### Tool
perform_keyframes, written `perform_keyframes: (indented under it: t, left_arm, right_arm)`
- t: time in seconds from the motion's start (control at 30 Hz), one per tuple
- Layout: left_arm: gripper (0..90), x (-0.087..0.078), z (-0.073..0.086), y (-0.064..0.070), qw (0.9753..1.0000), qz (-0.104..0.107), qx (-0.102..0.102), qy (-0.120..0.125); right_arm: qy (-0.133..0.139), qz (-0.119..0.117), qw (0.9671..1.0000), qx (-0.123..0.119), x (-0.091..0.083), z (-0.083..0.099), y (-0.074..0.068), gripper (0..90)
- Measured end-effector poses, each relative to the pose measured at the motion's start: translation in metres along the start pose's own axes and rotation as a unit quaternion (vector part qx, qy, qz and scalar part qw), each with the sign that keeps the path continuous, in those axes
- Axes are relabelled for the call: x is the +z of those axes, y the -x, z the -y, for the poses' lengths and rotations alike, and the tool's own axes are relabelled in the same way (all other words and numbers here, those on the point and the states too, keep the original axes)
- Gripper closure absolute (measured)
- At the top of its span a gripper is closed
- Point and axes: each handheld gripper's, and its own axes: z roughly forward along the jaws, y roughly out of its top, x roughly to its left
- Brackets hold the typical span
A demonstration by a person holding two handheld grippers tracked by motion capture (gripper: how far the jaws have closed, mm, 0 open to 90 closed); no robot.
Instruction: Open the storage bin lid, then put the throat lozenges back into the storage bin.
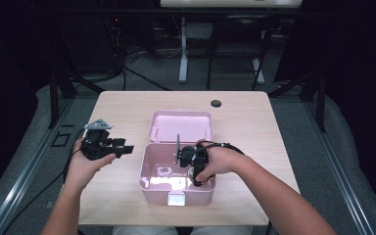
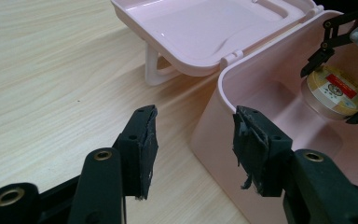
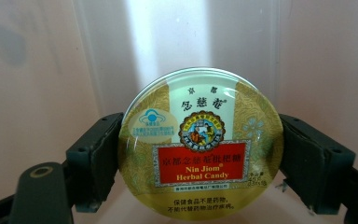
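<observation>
Right gripper view: round candy tin [image 3: 200,147], lid facing the camera, clamped across its width between the right gripper [image 3: 200,163] pads. High view: tin held inside the pink box [image 1: 149,178], near its right wall, above the floor. Left gripper [image 2: 193,140]: jaws apart, holding nothing, beside the box's left wall, farther from the tin.
</observation>
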Motion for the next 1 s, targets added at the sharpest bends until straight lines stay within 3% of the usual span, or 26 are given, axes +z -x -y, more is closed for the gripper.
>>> perform_keyframes:
  t: [0.23, 0.53, 0.83, 1.0]
  left_arm:
    - [49.3, 0.000, 0.000, 0.000, 1.0000, -0.001, -0.001, 0.001]
    - [49.3, 0.001, 0.000, 0.001, 1.0000, 0.000, -0.004, 0.000]
    - [49.4, 0.003, 0.000, 0.002, 1.0000, 0.001, 0.001, -0.002]
    - [49.5, 0.006, 0.000, 0.004, 1.0000, 0.003, 0.001, -0.006]
  right_arm:
    - [-0.002, 0.006, 1.0000, 0.000, 0.000, -0.001, 0.000, 19.0]
    - [0.026, 0.014, 0.9995, 0.011, -0.015, 0.002, 0.002, 16.1]
    - [0.056, 0.028, 0.9975, 0.034, -0.040, 0.012, 0.007, 21.5]
    - [0.083, 0.041, 0.9934, 0.067, -0.054, 0.019, 0.014, 23.9]
